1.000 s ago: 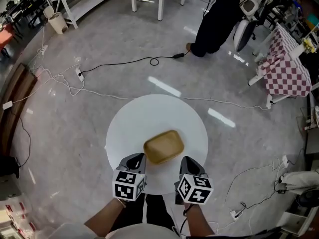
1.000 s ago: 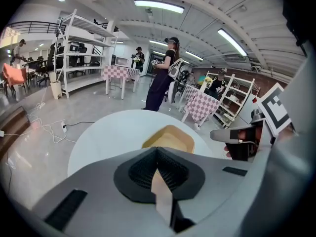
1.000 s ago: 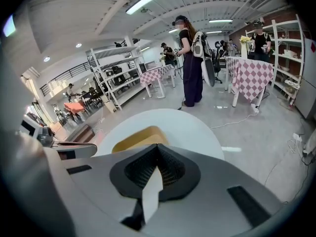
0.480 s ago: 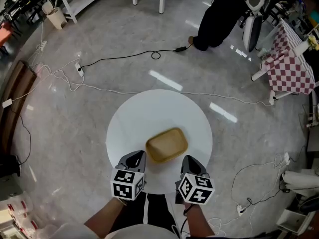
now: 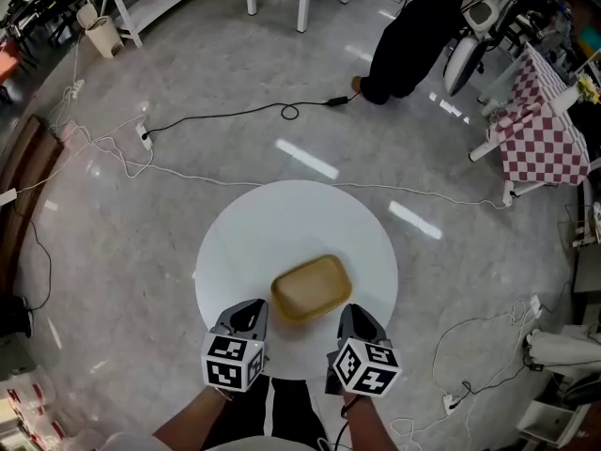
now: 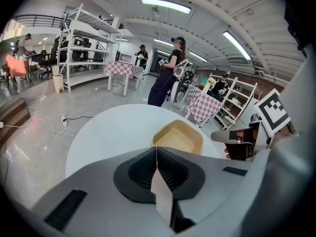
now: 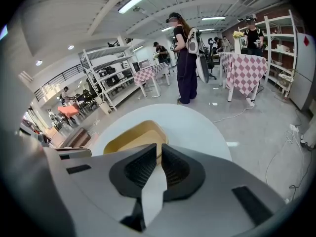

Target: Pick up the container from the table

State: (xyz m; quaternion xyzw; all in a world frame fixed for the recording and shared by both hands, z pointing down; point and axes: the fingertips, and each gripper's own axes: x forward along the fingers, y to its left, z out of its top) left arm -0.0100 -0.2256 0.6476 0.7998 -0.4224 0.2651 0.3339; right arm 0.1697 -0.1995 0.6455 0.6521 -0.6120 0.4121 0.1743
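Left tool (image 5: 246, 310) and right tool (image 5: 355, 316), both clenched empty, sit just beside the tan container (image 5: 311, 287) on the round white bench (image 5: 282, 219); their own bodies hide its near rim.

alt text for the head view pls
Seen from above, a shallow tan container sits on a round white table. The left gripper and right gripper, hand-held, flank its near edge; cables trail across the grey floor.

A round white tabletop (image 5: 282, 224) stands on a grey polished floor (image 5: 141, 252). One thing lies on it: a shallow tan rectangular container (image 5: 311, 287) with rounded corners, flat and open side up, just ahead of the left gripper (image 5: 248, 310) and right gripper (image 5: 350, 314), between their tips.
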